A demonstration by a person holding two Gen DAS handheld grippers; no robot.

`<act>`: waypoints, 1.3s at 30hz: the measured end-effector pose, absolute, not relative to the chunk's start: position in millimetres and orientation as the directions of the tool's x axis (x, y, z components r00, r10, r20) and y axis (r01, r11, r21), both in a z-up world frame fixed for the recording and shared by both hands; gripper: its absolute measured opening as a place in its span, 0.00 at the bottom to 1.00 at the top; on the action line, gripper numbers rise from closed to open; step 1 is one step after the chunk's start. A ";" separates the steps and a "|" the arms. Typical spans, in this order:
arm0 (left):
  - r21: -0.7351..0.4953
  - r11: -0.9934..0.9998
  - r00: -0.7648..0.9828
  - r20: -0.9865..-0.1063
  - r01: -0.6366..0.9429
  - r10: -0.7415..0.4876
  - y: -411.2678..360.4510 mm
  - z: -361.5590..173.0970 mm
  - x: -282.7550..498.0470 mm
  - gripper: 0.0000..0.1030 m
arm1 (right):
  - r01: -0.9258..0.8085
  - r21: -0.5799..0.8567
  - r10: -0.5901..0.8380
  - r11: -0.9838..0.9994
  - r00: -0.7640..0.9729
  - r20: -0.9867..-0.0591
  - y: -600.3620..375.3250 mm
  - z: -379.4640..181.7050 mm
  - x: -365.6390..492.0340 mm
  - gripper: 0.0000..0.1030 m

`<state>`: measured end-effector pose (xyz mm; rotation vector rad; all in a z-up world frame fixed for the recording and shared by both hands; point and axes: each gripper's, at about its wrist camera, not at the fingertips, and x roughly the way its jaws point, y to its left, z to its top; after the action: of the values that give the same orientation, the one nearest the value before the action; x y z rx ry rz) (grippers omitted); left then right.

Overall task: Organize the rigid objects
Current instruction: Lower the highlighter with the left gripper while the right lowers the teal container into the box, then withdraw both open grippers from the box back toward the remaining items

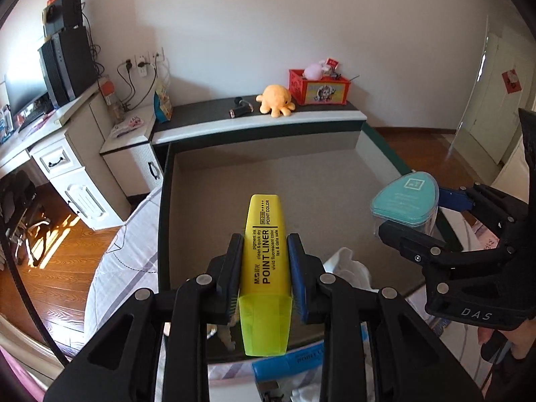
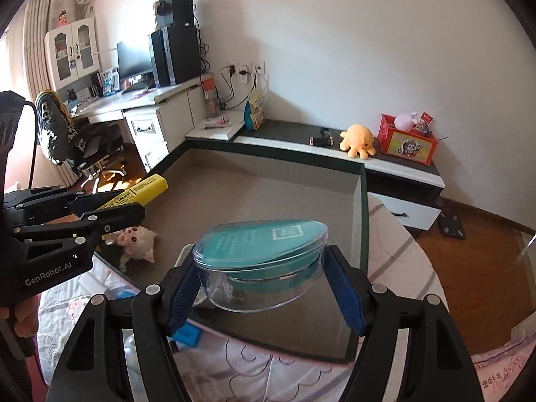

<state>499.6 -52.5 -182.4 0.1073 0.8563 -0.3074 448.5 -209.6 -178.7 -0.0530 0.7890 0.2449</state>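
The left tool (image 1: 264,268) is closed on a yellow plastic highlighter pen with black lettering (image 1: 266,254). The pen is clamped at mid-body between the two pads, with its translucent cap end toward the tool body and its flat rear end projecting ahead of the tips. The right tool (image 2: 264,284) is closed on a clear plastic oval box with a teal lid (image 2: 261,261). The box is gripped across its width, with the lid uppermost and tilted slightly.

Both items are held in the air above a large, shallow tray with dark walls and a grey lining (image 1: 201,201), which lies ahead of and below both tools on a bed.

Risks from this position:

- The box is held by smooth, curved walls. Slippage or rotation between the pads is likely if the tool is moved abruptly.
- The lid appears only seated. It could separate if the box is tipped.
- The two tools are near each other. Contact is possible if they converge.
- A small pink toy figure (image 2: 137,241) lies in the tray below the left tool. A lowered item could strike it.
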 end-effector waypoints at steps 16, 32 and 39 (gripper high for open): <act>-0.030 0.970 0.678 -0.710 0.242 -0.191 -46.3 -174.8 476.6 0.82 | -0.157 0.104 0.182 0.982 0.656 -0.733 -224.7 -187.5 457.1 0.78; 0.008 0.999 0.940 -0.338 0.045 -0.040 -6.1 -100.7 222.3 1.00 | -0.078 0.078 0.101 0.994 0.924 -0.370 -202.8 -90.8 201.2 1.00; 0.039 0.998 0.951 -0.307 0.041 -0.027 -5.8 -91.1 160.4 1.00 | -0.082 0.080 0.104 0.993 0.938 -0.330 -189.1 -82.5 139.4 1.00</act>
<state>160.4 -5.8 -91.1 0.0454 0.3110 -0.0346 139.4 -189.1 -82.5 0.0650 0.3402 0.0947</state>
